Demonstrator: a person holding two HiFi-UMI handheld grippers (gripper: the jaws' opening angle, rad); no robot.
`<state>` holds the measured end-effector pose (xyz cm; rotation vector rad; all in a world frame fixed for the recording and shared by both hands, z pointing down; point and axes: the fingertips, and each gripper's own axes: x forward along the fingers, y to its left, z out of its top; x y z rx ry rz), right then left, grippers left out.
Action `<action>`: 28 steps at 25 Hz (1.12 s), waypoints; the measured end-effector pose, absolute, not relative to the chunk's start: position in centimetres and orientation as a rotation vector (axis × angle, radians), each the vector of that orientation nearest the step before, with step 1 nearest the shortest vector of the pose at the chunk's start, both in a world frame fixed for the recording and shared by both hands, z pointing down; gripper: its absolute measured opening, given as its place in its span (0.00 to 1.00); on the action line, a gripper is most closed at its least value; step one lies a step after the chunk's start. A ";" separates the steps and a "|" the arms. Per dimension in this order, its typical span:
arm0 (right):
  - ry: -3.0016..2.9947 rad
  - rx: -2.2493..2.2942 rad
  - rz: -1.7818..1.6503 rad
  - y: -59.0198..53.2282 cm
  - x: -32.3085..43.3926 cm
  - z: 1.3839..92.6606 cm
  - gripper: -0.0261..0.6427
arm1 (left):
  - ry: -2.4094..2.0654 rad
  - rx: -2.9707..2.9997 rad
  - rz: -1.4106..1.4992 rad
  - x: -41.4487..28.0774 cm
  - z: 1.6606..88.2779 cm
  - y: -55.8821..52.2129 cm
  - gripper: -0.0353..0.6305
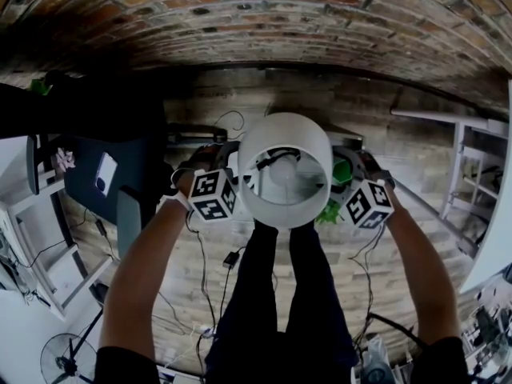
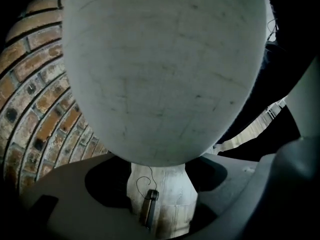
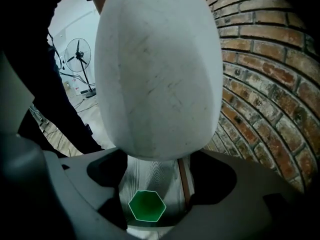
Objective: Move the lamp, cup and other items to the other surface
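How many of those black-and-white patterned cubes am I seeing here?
2. One cube sits just left of the white lampshade, the other cube just right of it. None else shows.

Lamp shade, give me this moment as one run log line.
object: lamp shade | position: between left gripper and right gripper | jaws: both open | below: green hexagonal cup

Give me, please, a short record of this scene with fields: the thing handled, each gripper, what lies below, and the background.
handled thing: white lampshade, seen from above, bulb inside
left gripper: jaws apart, at the shade's left side
right gripper: jaws apart, at the shade's right side
contact with shade: cannot tell
below right gripper: green hexagonal cup on a pale wood surface
background: brick wall
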<state>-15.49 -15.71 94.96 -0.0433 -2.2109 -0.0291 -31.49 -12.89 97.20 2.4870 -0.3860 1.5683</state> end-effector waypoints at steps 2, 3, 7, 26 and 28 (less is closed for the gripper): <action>-2.213 -0.033 -0.032 -15.7 -15.4 94.9 0.63 | -0.388 2.491 1.574 -31.4 97.1 -12.8 0.55; -2.214 -0.029 -0.031 -15.7 -15.4 94.9 0.63 | -0.394 2.491 1.575 -31.3 97.0 -12.8 0.55; -2.213 -0.026 -0.032 -15.4 -15.1 94.8 0.63 | -0.403 2.492 1.582 -31.1 96.6 -12.5 0.55; -2.302 -0.018 -0.031 -13.5 -15.1 78.9 0.63 | -0.407 2.592 1.476 -30.5 80.0 -10.9 0.55; -2.314 -0.028 -0.032 -12.8 -15.1 76.3 0.63 | -0.407 2.594 1.463 -30.5 77.4 -10.1 0.55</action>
